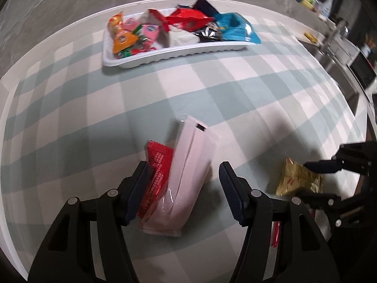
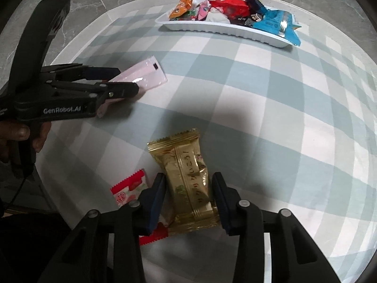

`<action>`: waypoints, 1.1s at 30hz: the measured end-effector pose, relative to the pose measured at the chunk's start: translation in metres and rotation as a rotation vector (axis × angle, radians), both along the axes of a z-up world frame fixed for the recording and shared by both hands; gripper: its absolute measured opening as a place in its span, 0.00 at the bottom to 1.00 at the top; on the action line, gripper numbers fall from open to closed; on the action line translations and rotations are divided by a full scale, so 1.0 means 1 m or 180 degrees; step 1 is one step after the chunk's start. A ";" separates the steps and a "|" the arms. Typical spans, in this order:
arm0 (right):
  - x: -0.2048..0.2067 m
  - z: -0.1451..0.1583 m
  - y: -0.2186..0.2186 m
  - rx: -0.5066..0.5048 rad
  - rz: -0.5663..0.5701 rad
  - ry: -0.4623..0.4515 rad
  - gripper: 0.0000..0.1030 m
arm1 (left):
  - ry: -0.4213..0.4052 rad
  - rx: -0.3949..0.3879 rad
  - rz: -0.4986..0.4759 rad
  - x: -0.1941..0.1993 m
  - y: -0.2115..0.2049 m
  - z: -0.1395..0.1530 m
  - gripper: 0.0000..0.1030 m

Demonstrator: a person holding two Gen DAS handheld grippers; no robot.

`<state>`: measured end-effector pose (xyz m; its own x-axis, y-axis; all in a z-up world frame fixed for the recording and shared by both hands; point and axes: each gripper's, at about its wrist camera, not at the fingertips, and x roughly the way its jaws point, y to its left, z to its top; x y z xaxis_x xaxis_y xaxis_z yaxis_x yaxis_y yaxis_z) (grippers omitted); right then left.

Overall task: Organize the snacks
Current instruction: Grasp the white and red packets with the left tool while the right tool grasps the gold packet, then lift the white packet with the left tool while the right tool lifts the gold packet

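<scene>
A counter (image 1: 212, 89) covered with a pale green and white checked cloth (image 2: 271, 108) fills most of both views. Grey marbled floor tiles (image 1: 59, 7) are seen across the top of the left wrist view and again along the upper edge of the right wrist view. In the upper right of the left wrist view, blurred bottles and a spray bottle (image 1: 327, 2) are lined up, with a metal sink (image 1: 329, 54) and a dark appliance (image 1: 361, 70) below them.
</scene>
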<state>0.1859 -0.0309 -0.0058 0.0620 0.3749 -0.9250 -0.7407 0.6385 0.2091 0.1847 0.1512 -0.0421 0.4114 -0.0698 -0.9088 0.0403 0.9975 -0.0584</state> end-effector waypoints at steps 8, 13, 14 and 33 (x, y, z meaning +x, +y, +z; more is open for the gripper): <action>-0.010 -0.001 0.006 -0.0110 0.0169 -0.0213 0.44 | 0.0058 0.0229 -0.0363 -0.002 -0.020 -0.007 0.57; -0.013 -0.003 0.012 -0.0155 0.0274 -0.0336 0.42 | 0.0019 0.0378 -0.0596 -0.005 -0.030 -0.012 0.57; -0.014 -0.003 0.012 -0.0166 0.0292 -0.0369 0.39 | 0.0001 0.0383 -0.0661 -0.005 -0.032 -0.013 0.57; 0.043 -0.015 -0.045 0.0877 -0.0643 0.0900 0.32 | -0.0079 -0.0581 -0.0282 0.006 -0.002 -0.002 0.22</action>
